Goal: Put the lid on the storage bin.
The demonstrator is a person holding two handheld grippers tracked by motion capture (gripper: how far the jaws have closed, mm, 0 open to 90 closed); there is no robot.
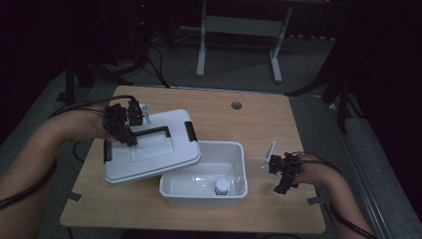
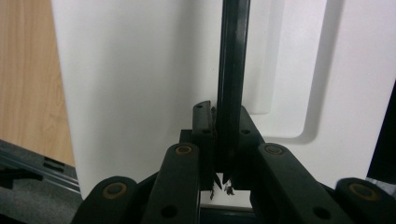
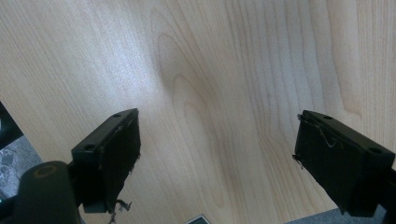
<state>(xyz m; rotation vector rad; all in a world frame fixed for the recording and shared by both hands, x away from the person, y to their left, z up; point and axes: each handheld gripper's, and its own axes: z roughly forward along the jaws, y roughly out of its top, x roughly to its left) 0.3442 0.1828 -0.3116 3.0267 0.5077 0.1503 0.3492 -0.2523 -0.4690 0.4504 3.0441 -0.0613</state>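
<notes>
left gripper [image 1: 130, 130] fingers clamped on the lid's black handle [image 1: 155, 132], holding the white lid [image 1: 149, 149] left of the open bin [image 1: 204, 174], apparently tilted against its rim. right gripper [image 1: 283, 174] fingers apart over the desk [image 1: 278, 124].

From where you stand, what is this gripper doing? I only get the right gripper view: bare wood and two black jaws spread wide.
Observer: That right gripper is open and holds nothing, to the right of a white box.
Operator: Anything inside the box?
Observer: One small bottle with a pale cap stands near its front wall.
Operator: Where's the lid?
Observer: The white lid sits tilted, overlapping the box's left rim.
Operator: And the other hand?
Observer: The left gripper is shut on the lid's black handle.
</notes>
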